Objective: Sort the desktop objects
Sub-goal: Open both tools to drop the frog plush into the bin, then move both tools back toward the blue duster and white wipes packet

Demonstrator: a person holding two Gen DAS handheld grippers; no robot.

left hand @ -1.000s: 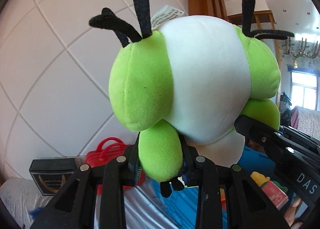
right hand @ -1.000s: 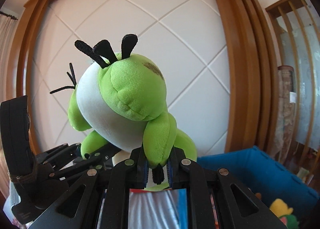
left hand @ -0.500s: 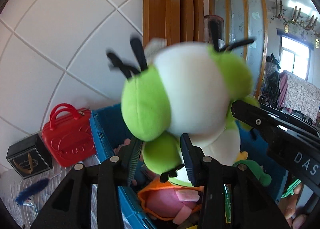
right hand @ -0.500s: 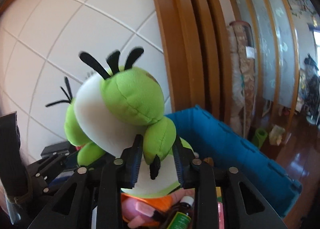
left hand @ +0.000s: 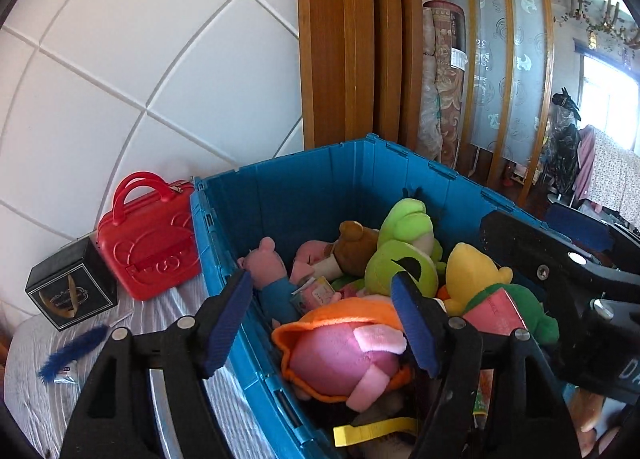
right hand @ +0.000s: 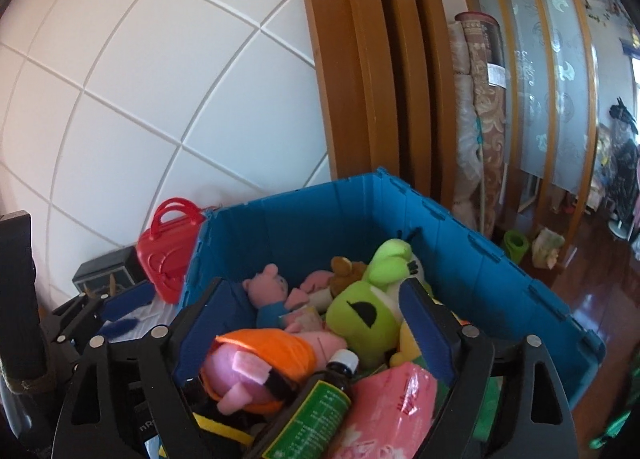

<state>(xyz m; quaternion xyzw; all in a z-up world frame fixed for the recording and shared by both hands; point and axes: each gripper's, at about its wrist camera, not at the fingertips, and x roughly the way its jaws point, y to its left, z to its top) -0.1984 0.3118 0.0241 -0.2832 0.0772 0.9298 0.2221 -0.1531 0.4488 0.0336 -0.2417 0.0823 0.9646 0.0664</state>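
Right now both of my tongs are spreading their jaws with nothing between the pads: the left gripper (left hand: 322, 319) hangs over the near rim of the blue crate (left hand: 304, 179), and the right gripper (right hand: 316, 331) sits beside it above the pile. The green plush frog (right hand: 372, 307) lies inside the crate, on top of the other toys toward the far wall, clear of both sets of pads.

To finish this release cleanly I would let the jaws open fully, then lift straight up and back so the ribbed blue pads do not snag the fuzzy pile or drag the pink plush in the orange hood (left hand: 344, 351) out with them.

Everything in the crate is soft and rounded, so it will slump rather than roll; the crate itself is hard ribbed plastic with straight walls. A green-labelled bottle (right hand: 316, 411) lies near my right pads, rigid and smooth. I think a pink packet lies next to it, though the edge of the view distorts it. Outside, the glossy red case (left hand: 148, 235) waits on the striped cloth.
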